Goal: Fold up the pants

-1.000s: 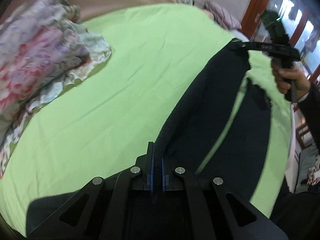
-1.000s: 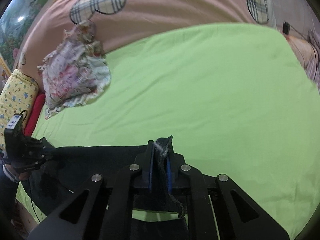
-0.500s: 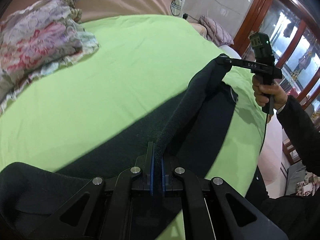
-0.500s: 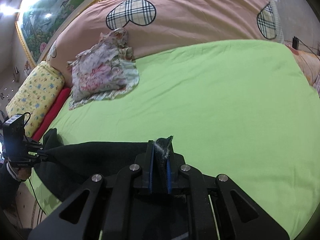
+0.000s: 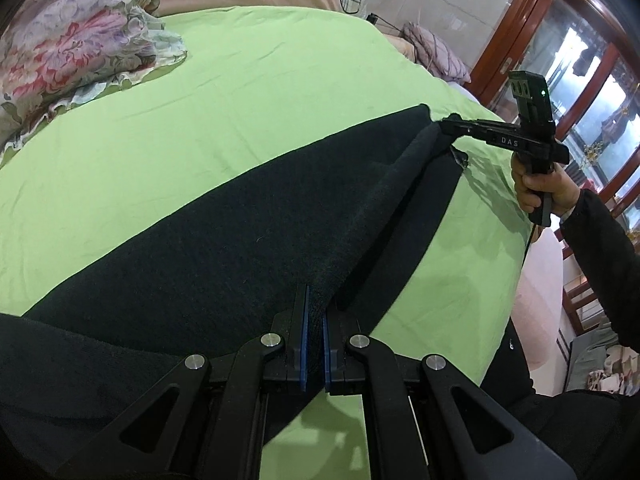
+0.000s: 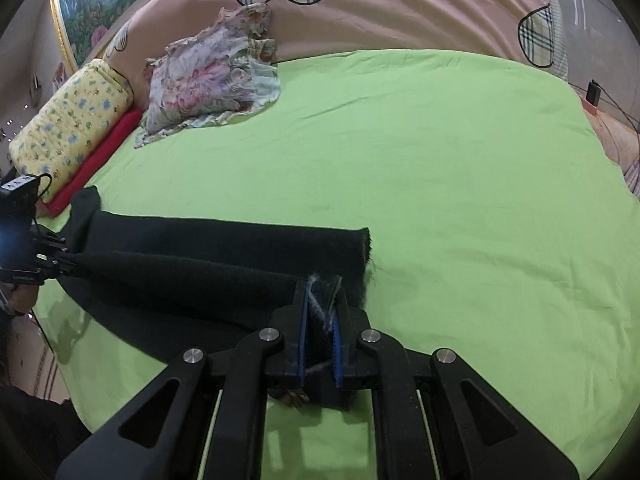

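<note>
Black pants (image 5: 224, 240) lie stretched across a green bed sheet (image 5: 240, 92). My left gripper (image 5: 314, 312) is shut on the pants' near edge. My right gripper (image 5: 442, 126) shows in the left wrist view, shut on the far end with a frayed hem. In the right wrist view the pants (image 6: 208, 248) run left from my right gripper (image 6: 320, 300), which pinches the hem's threads. The left gripper (image 6: 60, 260) holds the other end at the far left. The held fold stands slightly above the part lying flat.
A floral cloth (image 6: 212, 80) lies crumpled at the head of the bed, also in the left wrist view (image 5: 80, 48). A yellow pillow (image 6: 68, 128) on a red one (image 6: 100, 152) sits left. A pink quilt (image 6: 380, 12) lies beyond. Wooden doors (image 5: 560, 60) stand right.
Both grippers have carried the held edge of the pants toward the middle of the bed and lower. More black cloth now lies flat on the sheet, one leg over the other.
</note>
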